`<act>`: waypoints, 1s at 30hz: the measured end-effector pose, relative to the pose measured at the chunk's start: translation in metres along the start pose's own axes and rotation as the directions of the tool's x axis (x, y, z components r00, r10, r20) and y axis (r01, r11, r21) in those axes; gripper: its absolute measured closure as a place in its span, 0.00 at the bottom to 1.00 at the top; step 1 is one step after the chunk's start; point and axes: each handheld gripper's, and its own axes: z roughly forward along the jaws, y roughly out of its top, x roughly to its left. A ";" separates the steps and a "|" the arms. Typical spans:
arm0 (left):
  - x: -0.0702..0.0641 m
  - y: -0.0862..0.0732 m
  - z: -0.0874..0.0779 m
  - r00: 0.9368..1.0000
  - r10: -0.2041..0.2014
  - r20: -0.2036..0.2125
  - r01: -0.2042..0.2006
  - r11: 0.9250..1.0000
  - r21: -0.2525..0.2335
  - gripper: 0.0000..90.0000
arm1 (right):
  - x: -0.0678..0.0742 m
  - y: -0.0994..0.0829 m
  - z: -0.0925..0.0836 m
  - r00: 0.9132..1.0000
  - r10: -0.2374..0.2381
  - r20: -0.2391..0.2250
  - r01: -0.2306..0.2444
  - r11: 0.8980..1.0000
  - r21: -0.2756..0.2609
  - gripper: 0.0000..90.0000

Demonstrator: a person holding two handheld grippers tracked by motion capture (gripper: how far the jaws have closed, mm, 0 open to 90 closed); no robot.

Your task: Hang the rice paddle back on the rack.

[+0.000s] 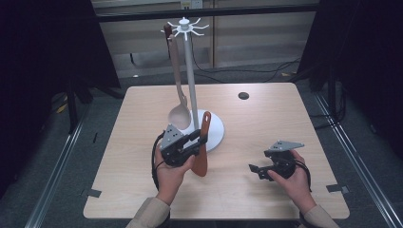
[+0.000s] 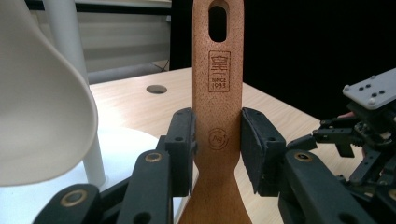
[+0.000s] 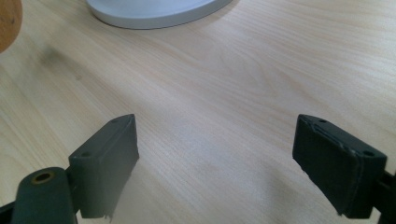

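A brown wooden spatula (image 1: 203, 149) stands nearly upright, handle up, with my left gripper (image 1: 200, 141) shut on its handle. In the left gripper view both pads press the sides of the spatula (image 2: 218, 84) just below its hanging slot, and my left gripper (image 2: 218, 147) holds it close to the stand. A white utensil stand (image 1: 190, 71) with hooks at the top rises from a round base (image 1: 216, 130). A pale spoon (image 1: 178, 95) hangs from one hook, its bowl (image 2: 42, 116) close by on the left. My right gripper (image 1: 254, 169) rests low over the table, open and holding nothing (image 3: 215, 163).
The light wooden table (image 1: 266, 118) has a dark round hole (image 1: 243, 95) toward the back right. The stand's base edge (image 3: 154, 11) and the spatula's blade tip (image 3: 8, 21) lie ahead of the right gripper. Dark curtains flank the table.
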 end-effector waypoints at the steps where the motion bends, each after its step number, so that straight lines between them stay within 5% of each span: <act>1: -0.001 0.002 -0.001 1.000 -0.005 -0.002 0.005 1.000 -0.015 0.73 | 0.000 0.000 0.000 1.000 0.001 0.001 -0.001 1.000 0.000 0.16; 14: -0.003 0.031 -0.021 0.999 -0.007 -0.052 0.001 0.993 -0.120 0.73 | 0.000 0.003 -0.002 1.000 -0.001 0.007 0.001 1.000 -0.017 0.16; 30: -0.005 0.054 -0.025 0.995 -0.027 -0.093 0.001 0.964 -0.266 0.73 | -0.002 0.003 -0.004 1.000 0.003 0.003 -0.003 1.000 -0.028 0.16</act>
